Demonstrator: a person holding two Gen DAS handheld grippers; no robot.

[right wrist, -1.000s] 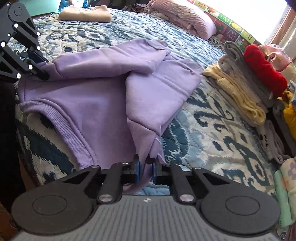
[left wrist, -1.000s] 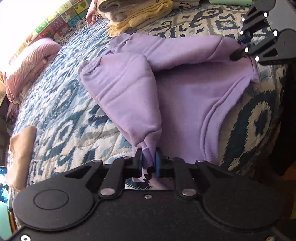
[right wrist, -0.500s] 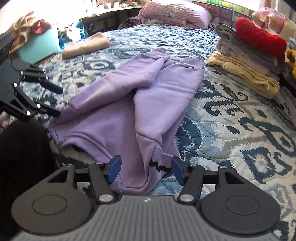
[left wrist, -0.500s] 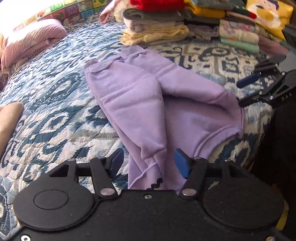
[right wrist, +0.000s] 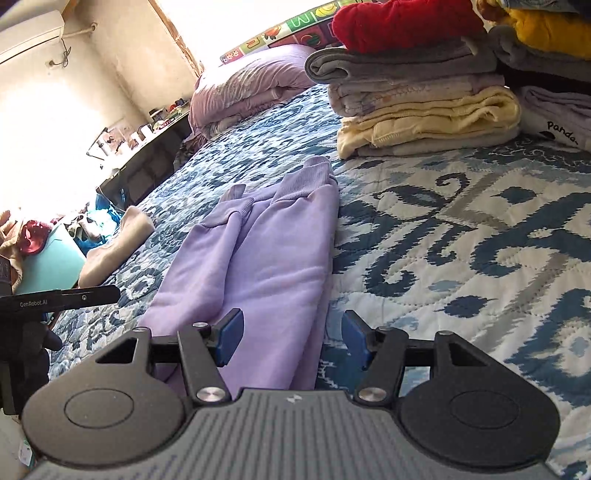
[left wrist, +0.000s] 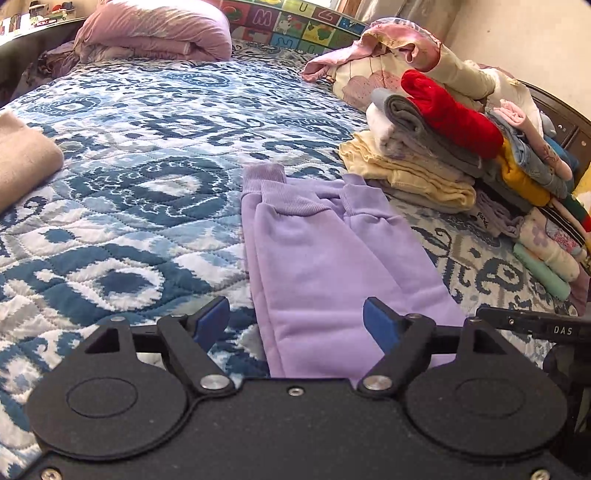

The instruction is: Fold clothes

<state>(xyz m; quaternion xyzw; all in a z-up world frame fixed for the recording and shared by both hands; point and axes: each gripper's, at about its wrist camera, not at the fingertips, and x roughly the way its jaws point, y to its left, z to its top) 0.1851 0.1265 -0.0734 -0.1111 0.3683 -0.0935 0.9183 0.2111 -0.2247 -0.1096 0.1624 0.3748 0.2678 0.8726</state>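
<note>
A: Pants (left wrist: 325, 258) lie flat on the bed (left wrist: 129, 221) now, legs stacked one on the other, cuffs pointing away toward the pillow (left wrist: 155, 33).

B: And the hand-held grippers?

A: Both let go. A second ago each was pinched on a bunch of purple cloth at the near end; now the left hand-held gripper (left wrist: 297, 325) stands wide, its blue pads either side of the near end without touching it. The right hand-held gripper (right wrist: 291, 338) is wide too, straddling the pants' right edge.

B: So the lengthwise fold is done?

A: I'd judge so. Before, the garment was spread and rumpled with one leg thrown across; now it is a long narrow strip, cuffs roughly matched. The top leg sits slightly askew, so the under cuff peeks out on the left.

B: What's left?

A: Probably a crosswise fold, waist end to cuffs or the reverse, then onto the stack (left wrist: 417, 162) of folded clothes near the cuffs. The waist end is hidden under the gripper bodies in both views, so I can't tell how neatly it lies.

B: Any risk?

A: Fleece is thick and soft; grabbing only the top layer would pull the legs apart again. Each pinch should take both layers.
</note>
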